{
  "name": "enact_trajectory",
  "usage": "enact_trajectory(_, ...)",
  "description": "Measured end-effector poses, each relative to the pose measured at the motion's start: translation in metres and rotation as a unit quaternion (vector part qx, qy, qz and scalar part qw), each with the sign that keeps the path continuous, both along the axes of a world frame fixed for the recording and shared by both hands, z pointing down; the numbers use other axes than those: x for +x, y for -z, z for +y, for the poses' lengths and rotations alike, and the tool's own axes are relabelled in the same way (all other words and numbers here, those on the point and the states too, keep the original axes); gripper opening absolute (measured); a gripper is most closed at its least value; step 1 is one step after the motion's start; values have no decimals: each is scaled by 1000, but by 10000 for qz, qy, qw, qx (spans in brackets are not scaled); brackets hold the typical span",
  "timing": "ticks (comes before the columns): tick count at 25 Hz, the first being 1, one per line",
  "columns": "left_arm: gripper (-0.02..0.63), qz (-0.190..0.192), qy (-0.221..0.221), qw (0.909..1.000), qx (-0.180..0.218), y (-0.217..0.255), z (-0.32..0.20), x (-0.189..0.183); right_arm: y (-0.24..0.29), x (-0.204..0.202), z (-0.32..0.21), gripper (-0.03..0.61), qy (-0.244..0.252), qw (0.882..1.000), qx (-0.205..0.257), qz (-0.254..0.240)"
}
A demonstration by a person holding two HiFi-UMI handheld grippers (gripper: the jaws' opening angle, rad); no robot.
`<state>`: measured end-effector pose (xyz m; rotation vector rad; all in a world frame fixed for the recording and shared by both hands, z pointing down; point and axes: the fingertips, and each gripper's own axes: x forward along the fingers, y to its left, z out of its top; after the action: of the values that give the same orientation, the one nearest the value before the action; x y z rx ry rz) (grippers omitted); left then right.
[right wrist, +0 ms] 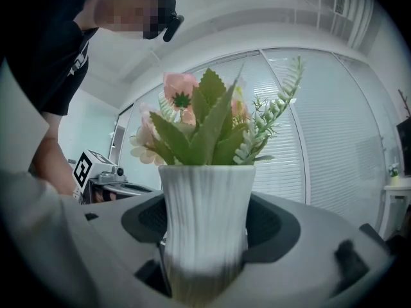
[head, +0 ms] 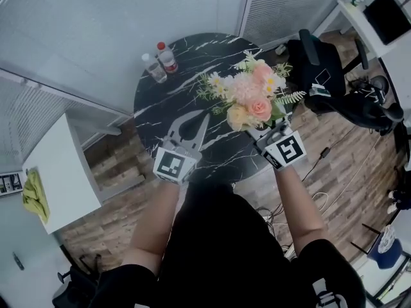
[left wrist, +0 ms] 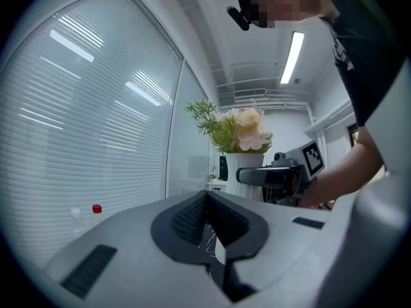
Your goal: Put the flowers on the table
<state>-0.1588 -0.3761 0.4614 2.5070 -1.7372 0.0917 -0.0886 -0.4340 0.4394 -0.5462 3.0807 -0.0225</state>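
Observation:
A bunch of pink and cream flowers (head: pixel 247 98) with green leaves stands in a ribbed white vase (right wrist: pixel 205 217). My right gripper (head: pixel 264 126) is shut on the vase and holds it upright above the right side of the round black marble table (head: pixel 160 108). In the right gripper view the vase fills the space between the black pads. My left gripper (head: pixel 194 119) hovers over the table's near middle, its jaws closed together with nothing in them. The left gripper view shows the flowers (left wrist: pixel 241 127) and the right gripper (left wrist: pixel 276 175) off to the right.
Two clear bottles (head: pixel 154 68), one with a red cap (head: pixel 167 58), stand at the table's far left edge. A white cabinet (head: pixel 61 172) with a yellow cloth (head: pixel 35 194) is at the left. A black office chair (head: pixel 321 63) sits right of the table. Blinds line the far wall.

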Motion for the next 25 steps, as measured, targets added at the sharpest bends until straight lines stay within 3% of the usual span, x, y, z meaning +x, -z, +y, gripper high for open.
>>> enact_trajectory(13, 12, 360, -362, 9984, -224, -75, -76, -57, -72, -48, -74, 341, -691, 9975, -164, 8)
enact_trajectory(25, 12, 403, -338, 9982, -293, -146, -128, -75, -156, -69, -127, 341, -1014, 9945, -230, 107)
